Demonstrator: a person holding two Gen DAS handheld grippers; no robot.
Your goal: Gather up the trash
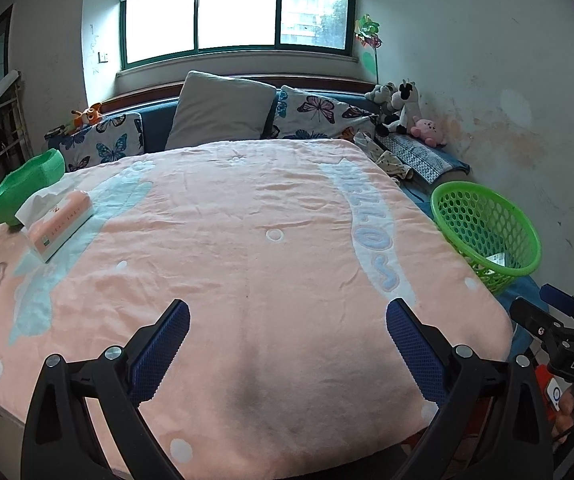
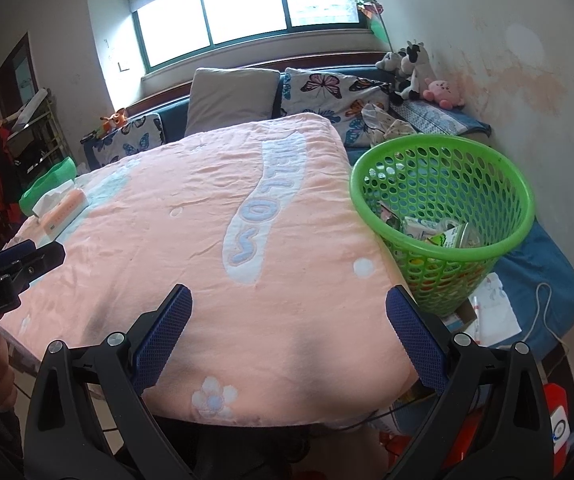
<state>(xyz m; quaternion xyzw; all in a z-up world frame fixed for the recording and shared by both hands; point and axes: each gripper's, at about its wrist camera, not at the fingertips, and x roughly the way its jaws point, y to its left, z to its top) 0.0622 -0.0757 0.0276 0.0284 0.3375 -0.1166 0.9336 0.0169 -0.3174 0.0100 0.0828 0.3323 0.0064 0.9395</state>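
Pink blanket (image 1: 271, 248) covers the bed, nearly bare. Both my grippers, left (image 1: 287, 344) and right (image 2: 289, 342), hang spread wide and empty over its near edge. Trash (image 2: 439, 232) already sits in the green basket (image 2: 367, 184) at the bed's right side. My worry: the basket looks perched against the blanket's edge, so a careless right-hand swing could tip it and spill everything.

Home bedroom: bed w/ pink blanket (image 1: 247, 240), butterfly pillows (image 1: 319, 114), plush toys (image 1: 403, 108).
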